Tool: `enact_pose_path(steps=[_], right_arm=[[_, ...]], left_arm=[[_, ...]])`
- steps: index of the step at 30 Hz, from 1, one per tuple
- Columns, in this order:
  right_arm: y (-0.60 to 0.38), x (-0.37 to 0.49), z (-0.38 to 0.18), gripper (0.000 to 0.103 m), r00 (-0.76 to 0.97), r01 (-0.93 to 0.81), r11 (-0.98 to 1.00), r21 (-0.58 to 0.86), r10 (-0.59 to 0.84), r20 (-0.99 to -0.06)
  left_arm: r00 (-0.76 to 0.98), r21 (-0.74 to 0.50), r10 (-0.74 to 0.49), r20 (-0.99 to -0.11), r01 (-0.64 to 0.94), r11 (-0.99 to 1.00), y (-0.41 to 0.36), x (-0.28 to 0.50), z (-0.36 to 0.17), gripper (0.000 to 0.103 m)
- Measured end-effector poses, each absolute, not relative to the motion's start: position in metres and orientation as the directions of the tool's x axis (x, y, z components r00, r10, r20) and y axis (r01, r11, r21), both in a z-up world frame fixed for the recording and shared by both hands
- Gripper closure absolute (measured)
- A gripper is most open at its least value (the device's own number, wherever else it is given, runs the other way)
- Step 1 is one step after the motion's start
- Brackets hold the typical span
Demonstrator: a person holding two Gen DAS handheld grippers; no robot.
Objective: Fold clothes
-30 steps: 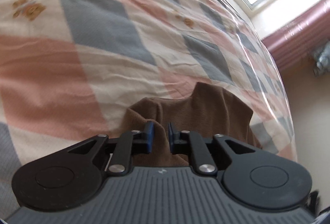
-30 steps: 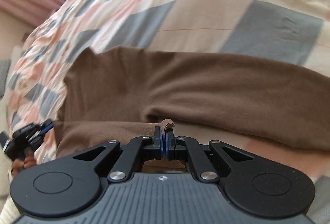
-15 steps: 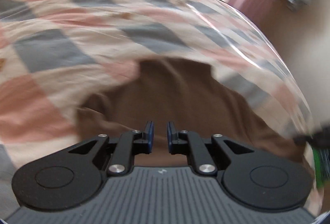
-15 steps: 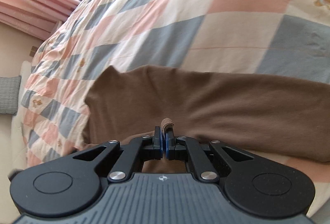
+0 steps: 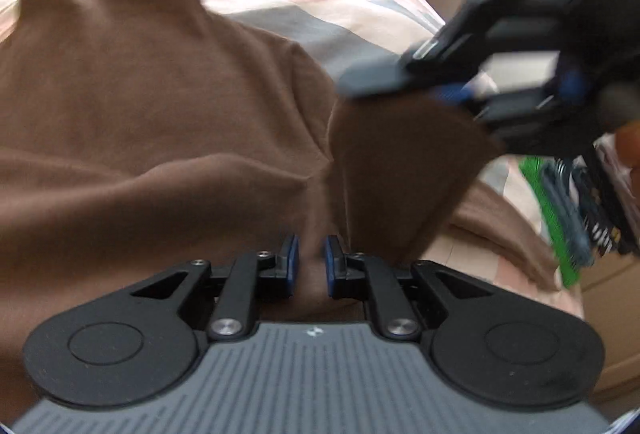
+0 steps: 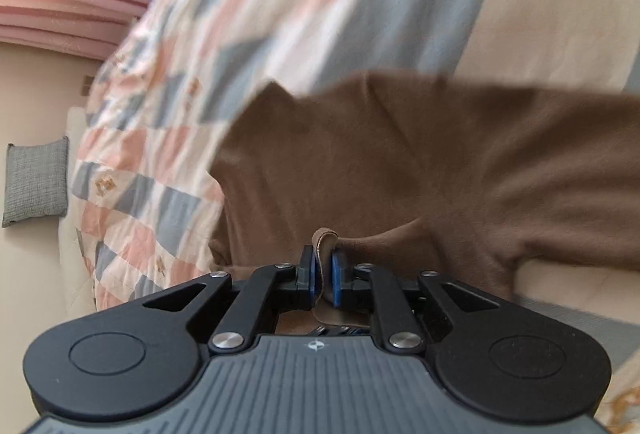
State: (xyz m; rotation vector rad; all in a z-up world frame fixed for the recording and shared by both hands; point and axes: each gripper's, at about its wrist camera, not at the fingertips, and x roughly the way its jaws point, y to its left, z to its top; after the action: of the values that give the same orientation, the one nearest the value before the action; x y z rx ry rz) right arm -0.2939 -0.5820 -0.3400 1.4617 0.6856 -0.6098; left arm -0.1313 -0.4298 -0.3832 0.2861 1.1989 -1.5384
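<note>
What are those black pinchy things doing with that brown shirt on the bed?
A person is folding a brown garment on a checkered quilt, using a handheld gripper in each hand. The right gripper is shut on a bit of the garment's edge and holds that part lifted above the rest. The left gripper is open, low over the cloth near that lifted flap, and grips nothing. The fold is not finished.
</note>
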Motion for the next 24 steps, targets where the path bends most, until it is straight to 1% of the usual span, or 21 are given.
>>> enact_pose_path(steps=[2, 3, 4, 5, 6, 8, 9, 11, 12, 13, 15, 17, 18, 19, 21, 23, 24], right_arm=[[-0.580, -0.275, -0.362, 0.085, 0.663, 0.742, 0.053, 0.669, 0.098, -0.743], [-0.578, -0.267, -0.372, 0.075, 0.663, 0.737, 0.046, 0.674, 0.148, -0.734], [-0.574, -0.263, -0.376, 0.061, 0.684, 0.715, 0.033, 0.698, 0.171, -0.709], [-0.570, -0.261, -0.376, 0.055, 0.711, 0.688, 0.020, 0.726, 0.182, -0.679], [-0.567, -0.265, -0.368, 0.053, 0.743, 0.656, 0.031, 0.754, 0.152, -0.652], [-0.561, -0.280, -0.344, 0.054, 0.795, 0.600, 0.085, 0.795, 0.050, -0.605], [-0.558, -0.291, -0.334, 0.054, 0.790, 0.608, 0.120, 0.785, 0.002, -0.613], [-0.551, -0.312, -0.318, 0.057, 0.763, 0.643, 0.190, 0.742, -0.083, -0.641], [-0.544, -0.316, -0.321, 0.069, 0.744, 0.664, 0.222, 0.714, -0.095, -0.662], [-0.537, -0.317, -0.329, 0.074, 0.721, 0.685, 0.252, 0.684, -0.093, -0.687], [-0.522, -0.318, -0.346, 0.077, 0.672, 0.720, 0.312, 0.619, -0.094, -0.734], [-0.506, -0.320, -0.362, 0.077, 0.620, 0.749, 0.371, 0.549, -0.100, -0.778], [-0.499, -0.321, -0.370, 0.079, 0.593, 0.760, 0.399, 0.513, -0.104, -0.798], [-0.492, -0.321, -0.373, 0.081, 0.585, 0.761, 0.427, 0.488, -0.130, -0.800], [-0.483, -0.324, -0.368, 0.080, 0.588, 0.761, 0.445, 0.472, -0.167, -0.791], [-0.478, -0.341, -0.358, 0.075, 0.608, 0.766, 0.395, 0.508, -0.188, -0.771], [-0.475, -0.361, -0.354, 0.066, 0.612, 0.780, 0.323, 0.537, -0.214, -0.761]], left_arm=[[-0.323, -0.517, -0.605, -0.727, 0.839, 0.173, -0.408, -0.115, -0.374, 0.093], [-0.301, -0.505, -0.606, -0.736, 0.841, 0.196, -0.397, -0.106, -0.369, 0.093], [-0.280, -0.491, -0.603, -0.747, 0.843, 0.218, -0.387, -0.097, -0.364, 0.093], [-0.257, -0.476, -0.598, -0.759, 0.846, 0.241, -0.377, -0.089, -0.359, 0.093], [-0.239, -0.463, -0.592, -0.770, 0.847, 0.261, -0.370, -0.083, -0.355, 0.093], [-0.209, -0.442, -0.583, -0.785, 0.848, 0.292, -0.360, -0.072, -0.348, 0.093], [-0.198, -0.440, -0.588, -0.784, 0.846, 0.303, -0.358, -0.068, -0.343, 0.093], [-0.203, -0.461, -0.619, -0.759, 0.838, 0.291, -0.359, -0.064, -0.333, 0.093], [-0.215, -0.478, -0.638, -0.739, 0.835, 0.272, -0.362, -0.064, -0.327, 0.093], [-0.234, -0.499, -0.658, -0.716, 0.830, 0.248, -0.367, -0.066, -0.322, 0.093], [-0.278, -0.544, -0.693, -0.665, 0.816, 0.194, -0.382, -0.072, -0.317, 0.093], [-0.304, -0.561, -0.706, -0.640, 0.812, 0.159, -0.401, -0.082, -0.321, 0.092], [-0.300, -0.547, -0.694, -0.655, 0.822, 0.161, -0.412, -0.088, -0.331, 0.089], [-0.287, -0.522, -0.670, -0.685, 0.834, 0.176, -0.423, -0.093, -0.344, 0.090], [-0.259, -0.473, -0.618, -0.742, 0.856, 0.209, -0.442, -0.101, -0.370, 0.090], [-0.232, -0.437, -0.577, -0.783, 0.866, 0.245, -0.443, -0.101, -0.392, 0.096], [-0.228, -0.436, -0.575, -0.786, 0.863, 0.255, -0.441, -0.099, -0.394, 0.099]])
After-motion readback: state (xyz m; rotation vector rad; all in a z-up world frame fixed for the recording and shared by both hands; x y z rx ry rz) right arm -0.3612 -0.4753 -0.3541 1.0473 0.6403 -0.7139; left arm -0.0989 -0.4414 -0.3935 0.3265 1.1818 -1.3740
